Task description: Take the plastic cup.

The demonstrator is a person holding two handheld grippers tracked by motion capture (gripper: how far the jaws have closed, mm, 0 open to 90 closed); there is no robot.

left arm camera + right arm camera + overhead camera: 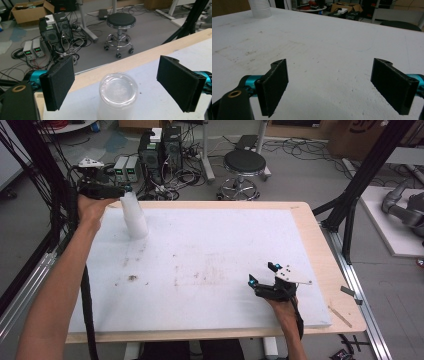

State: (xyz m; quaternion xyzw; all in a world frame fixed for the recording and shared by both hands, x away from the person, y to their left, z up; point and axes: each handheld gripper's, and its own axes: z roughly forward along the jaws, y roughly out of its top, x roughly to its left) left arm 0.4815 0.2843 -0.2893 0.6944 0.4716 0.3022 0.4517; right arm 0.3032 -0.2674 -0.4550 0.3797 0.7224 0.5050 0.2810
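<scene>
Two hand-held grippers work over a white-topped desk (210, 265), and one of them hovers at a stack of translucent plastic cups (134, 215) standing near the desk's far left corner. The left hand-held gripper (107, 191) sits level with the top of the stack, its jaws spread wide on either side with clear air between each black pad (58, 82) and the cups' wall; nothing is pinched. The right hand-held gripper (263, 275) rests low over the near right part of the desk, jaws likewise spread and empty, well apart from the cups.

The stack stands upside down: the closed base (118, 89) faces up toward the left gripper's camera and the wider mouth sits on the desk, so its long axis runs straight up and down.

The likely hazard is a topple. The stack is tall and light, and it stands close to the far edge; a jaw that brushes the upper cup sideways, or a grip that closes off-centre, could tip it toward the floor beyond, where a stool (121, 21) and cabling lie. A squeeze near the top may also lift off only the uppermost cup, or crush the thin wall.
</scene>
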